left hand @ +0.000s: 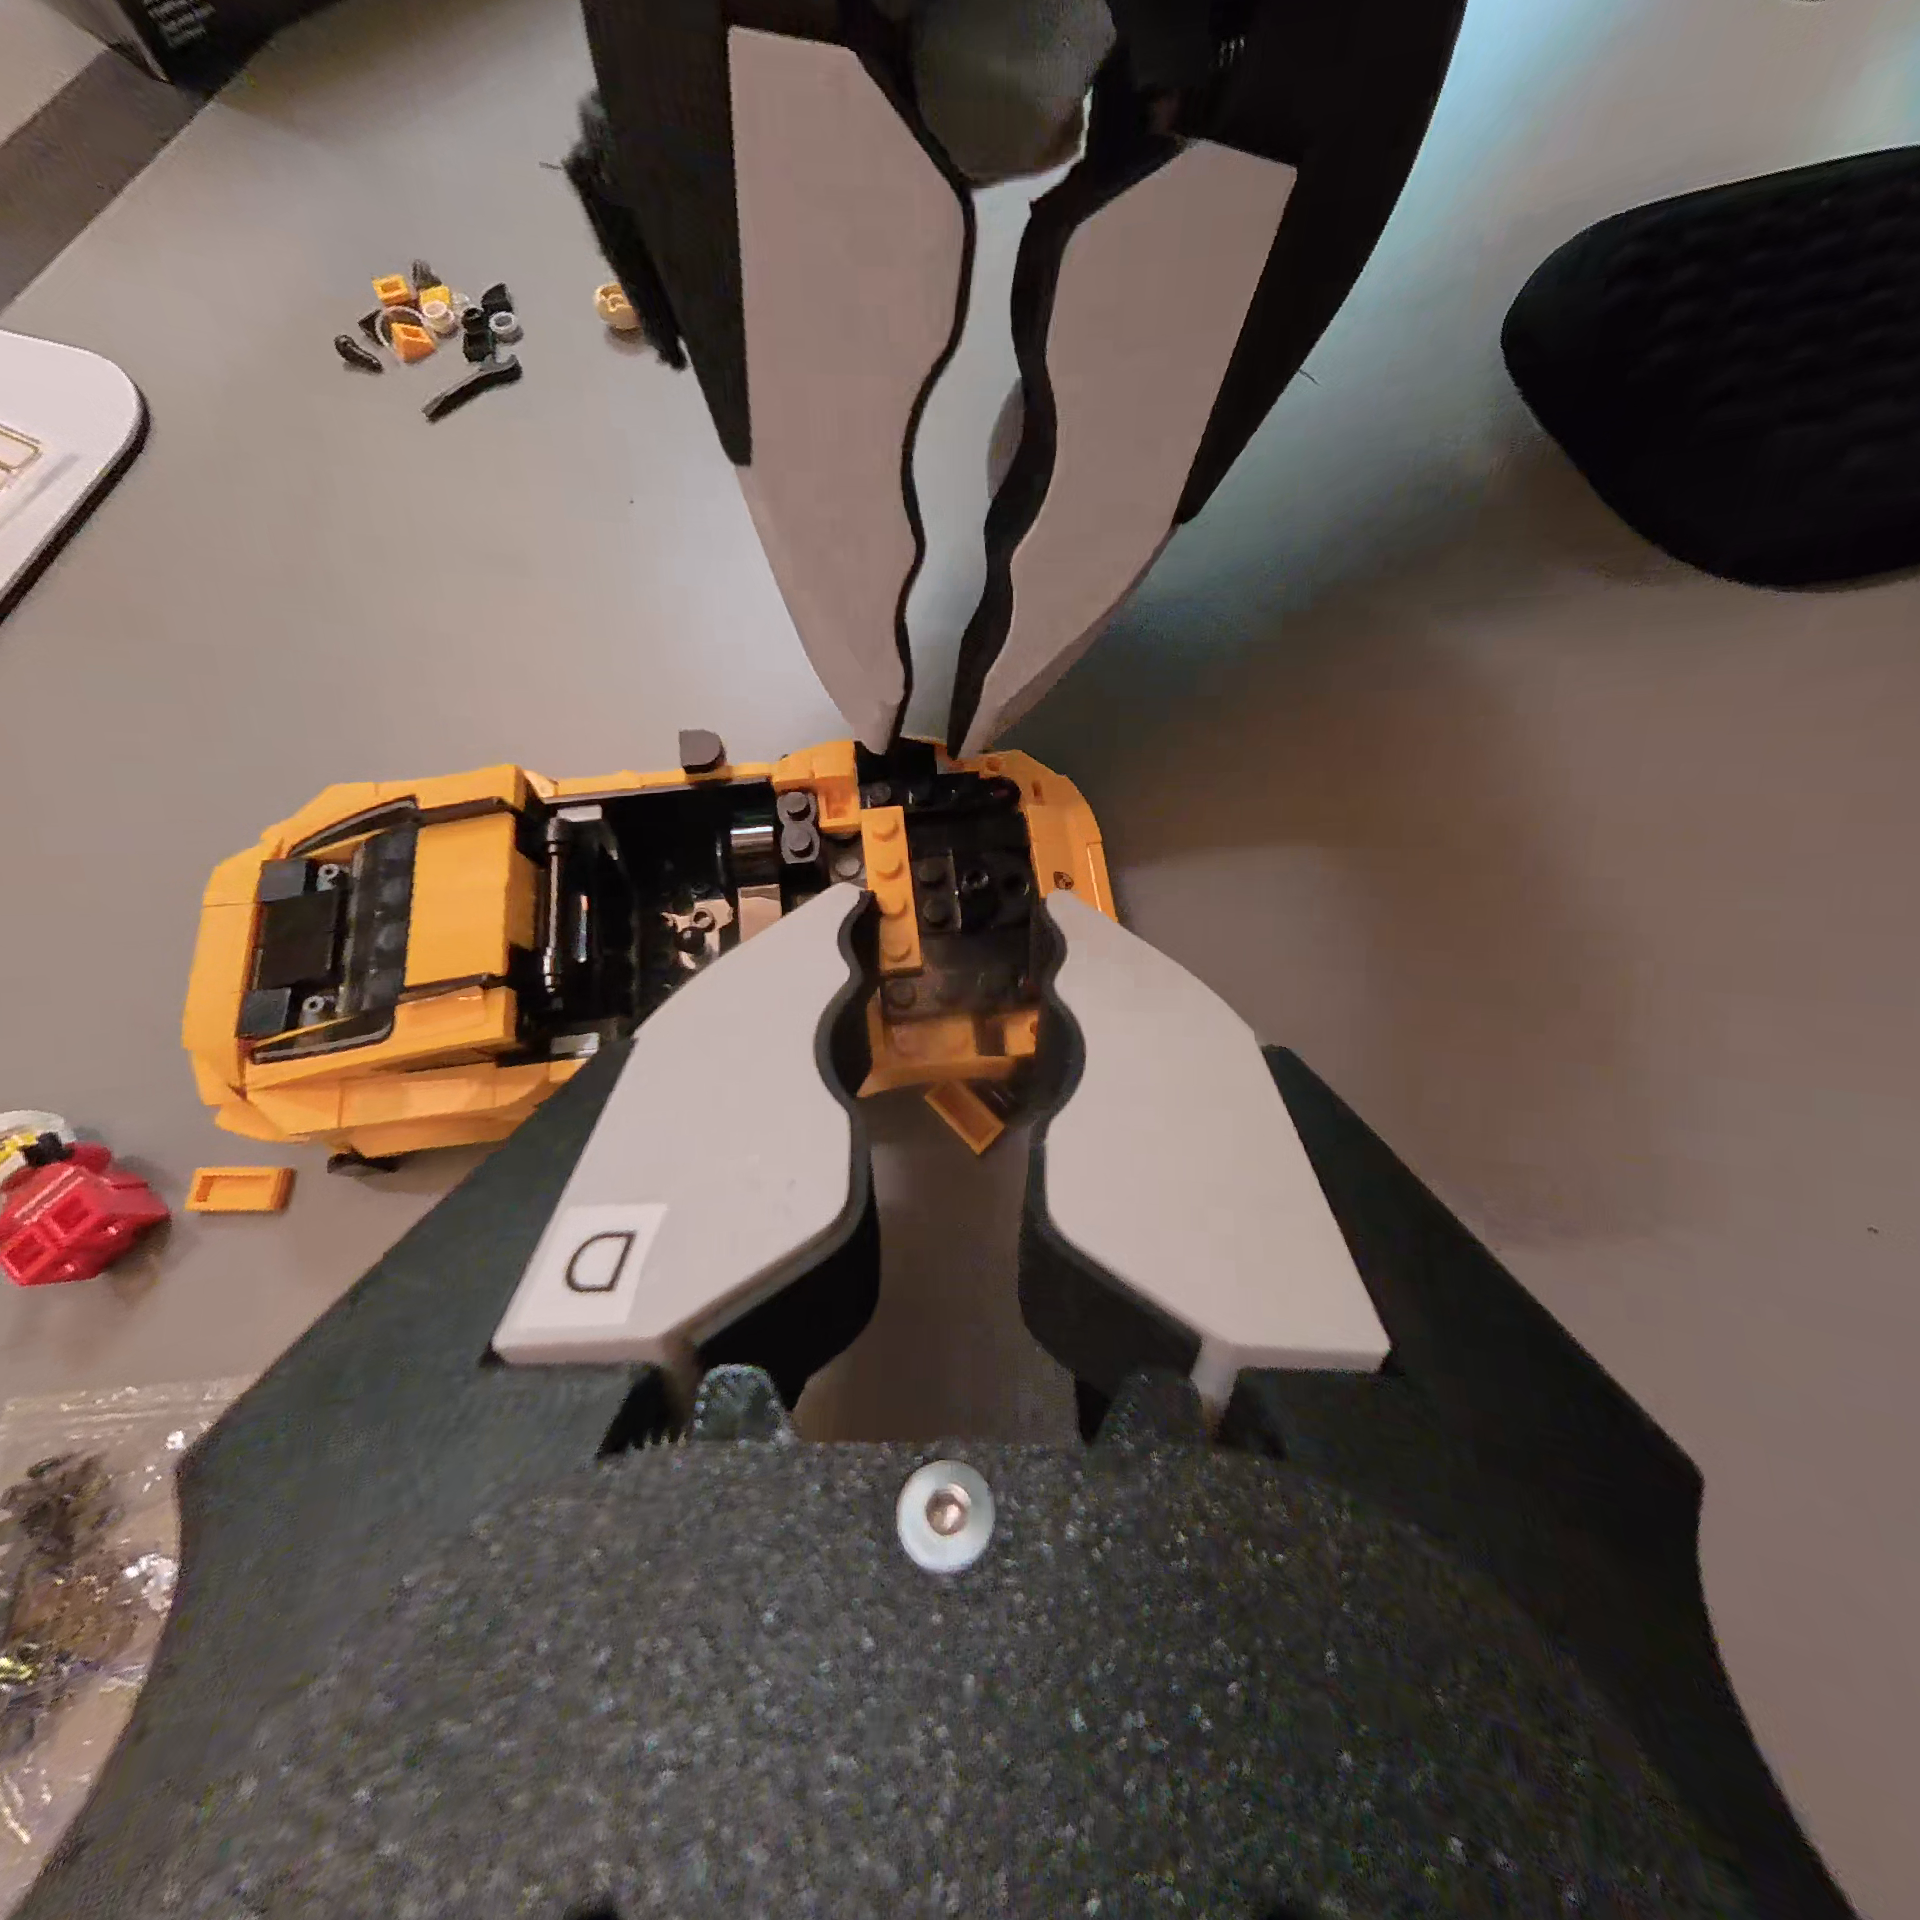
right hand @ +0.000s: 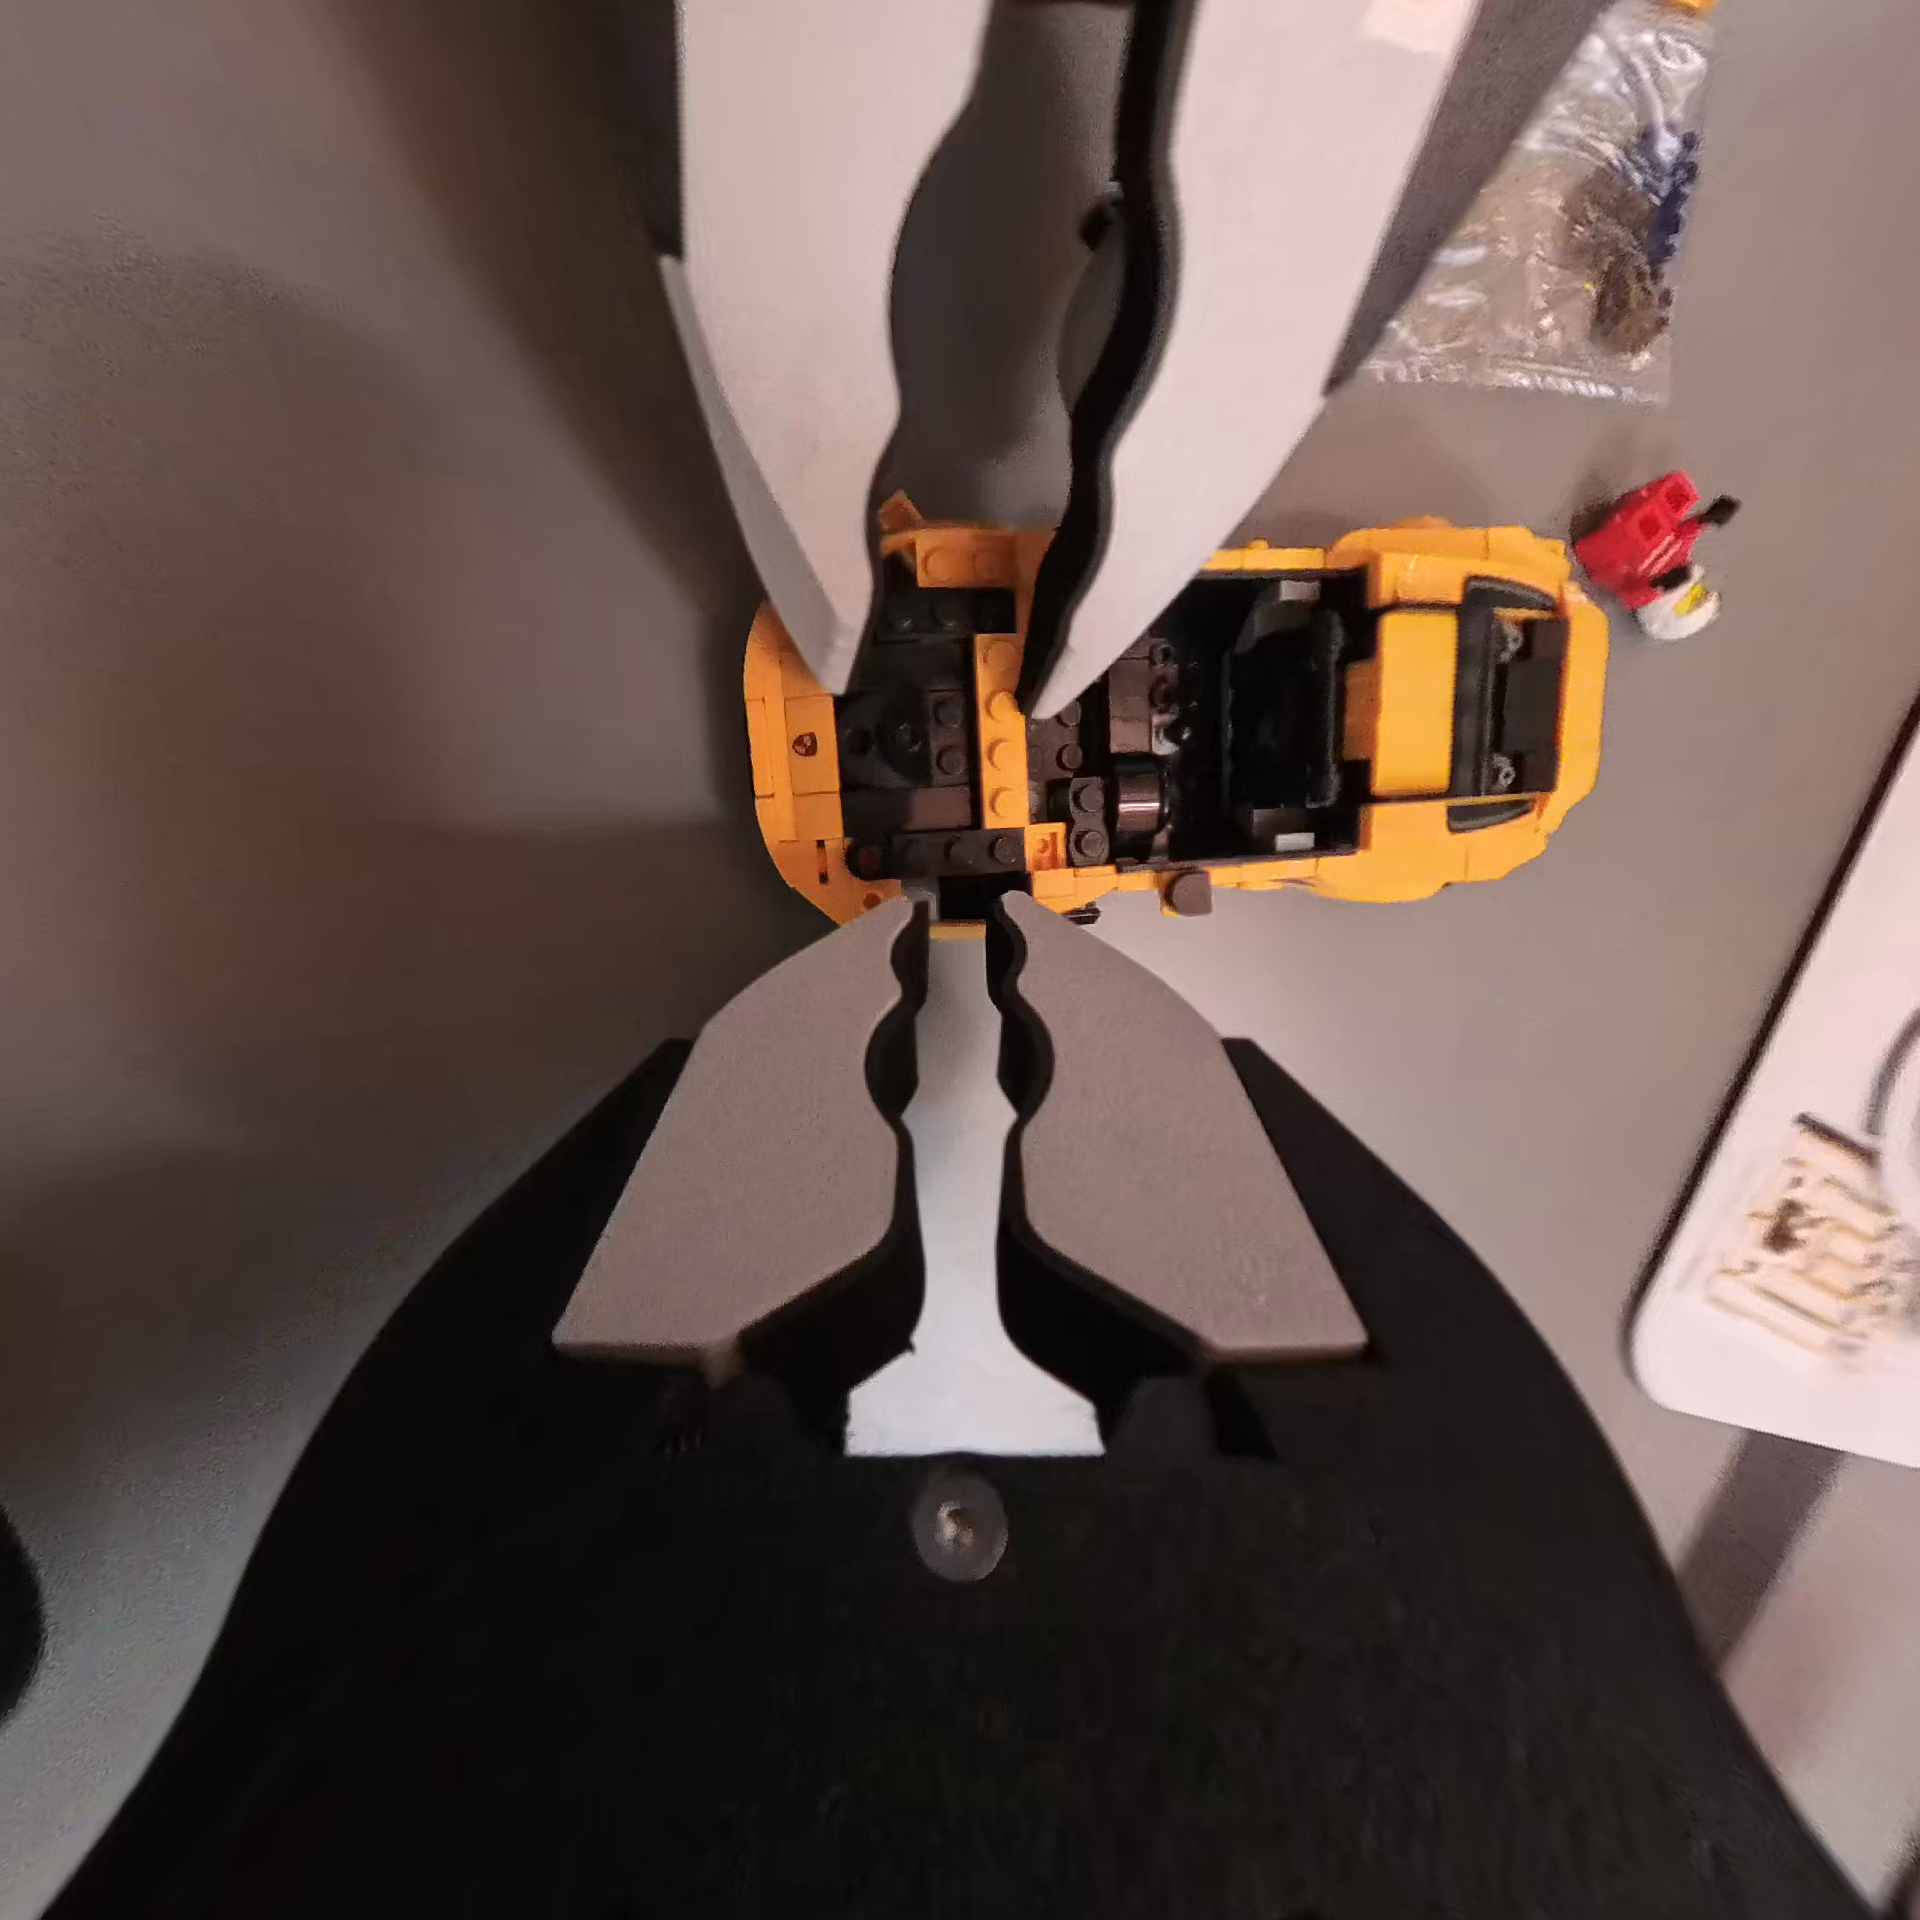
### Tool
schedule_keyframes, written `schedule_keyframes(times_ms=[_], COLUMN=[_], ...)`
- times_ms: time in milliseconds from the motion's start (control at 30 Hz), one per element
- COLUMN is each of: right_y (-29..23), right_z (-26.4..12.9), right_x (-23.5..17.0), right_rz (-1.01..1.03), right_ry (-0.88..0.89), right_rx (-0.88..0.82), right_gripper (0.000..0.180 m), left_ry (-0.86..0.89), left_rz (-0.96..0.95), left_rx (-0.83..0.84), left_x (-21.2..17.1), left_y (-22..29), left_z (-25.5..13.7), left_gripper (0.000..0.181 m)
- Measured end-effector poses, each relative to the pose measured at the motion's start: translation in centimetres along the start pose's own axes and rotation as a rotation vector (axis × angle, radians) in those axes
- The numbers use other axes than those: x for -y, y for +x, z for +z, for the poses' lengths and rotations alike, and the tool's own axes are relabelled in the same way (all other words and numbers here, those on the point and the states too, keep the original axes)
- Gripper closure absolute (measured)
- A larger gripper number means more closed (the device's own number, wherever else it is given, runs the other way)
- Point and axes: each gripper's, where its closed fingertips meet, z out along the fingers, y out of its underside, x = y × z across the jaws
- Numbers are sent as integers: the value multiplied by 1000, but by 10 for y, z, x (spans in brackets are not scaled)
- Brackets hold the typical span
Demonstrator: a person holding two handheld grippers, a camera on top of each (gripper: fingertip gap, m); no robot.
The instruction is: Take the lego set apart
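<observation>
A yellow lego car (left hand: 353, 1039) lies on the grey table, its roof and hood off and its black inside showing; it also shows in the right wrist view (right hand: 1423, 665). My left gripper (left hand: 951, 914) straddles the car's front section from above, its fingers closed against the black and orange bricks there. It comes in from the top of the right wrist view (right hand: 940, 691). My right gripper (right hand: 954, 909) is nearly closed, pinching a small black piece (right hand: 961, 896) on the car's side edge. In the left wrist view it reaches down from the top (left hand: 925, 740).
A pile of small loose pieces (left hand: 436, 322) lies behind the car. A red piece (left hand: 73, 1216) and an orange tile (left hand: 239, 1190) lie left of it. A plastic bag of parts (left hand: 73, 1558), a white tray (right hand: 1818, 1195) and a black cushion (left hand: 1745, 384) lie around. The orange tile (left hand: 239, 1190) is about 12 centimeters from my left fingertips.
</observation>
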Motion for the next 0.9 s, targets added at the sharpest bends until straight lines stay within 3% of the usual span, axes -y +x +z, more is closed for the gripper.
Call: schedule_keyframes(times_ms=[167,467,700,900], right_y=[1,1,3,3], right_z=[0,3,3,3], right_x=[-1,2,2,3], right_rz=[-133,-191,-145,-135], right_ry=[-76,-82,-64,-30], right_rx=[-28,-134,-116,-240], right_gripper=[169,169,171,171], left_ry=[5,13,11,-3], left_rz=[-9,-48,-56,-57], left_rx=[3,-8,13,54], left_x=[0,0,0,-2], left_y=[-1,-1,-4,-9], left_z=[0,0,0,0], left_gripper=[155,157,163,173])
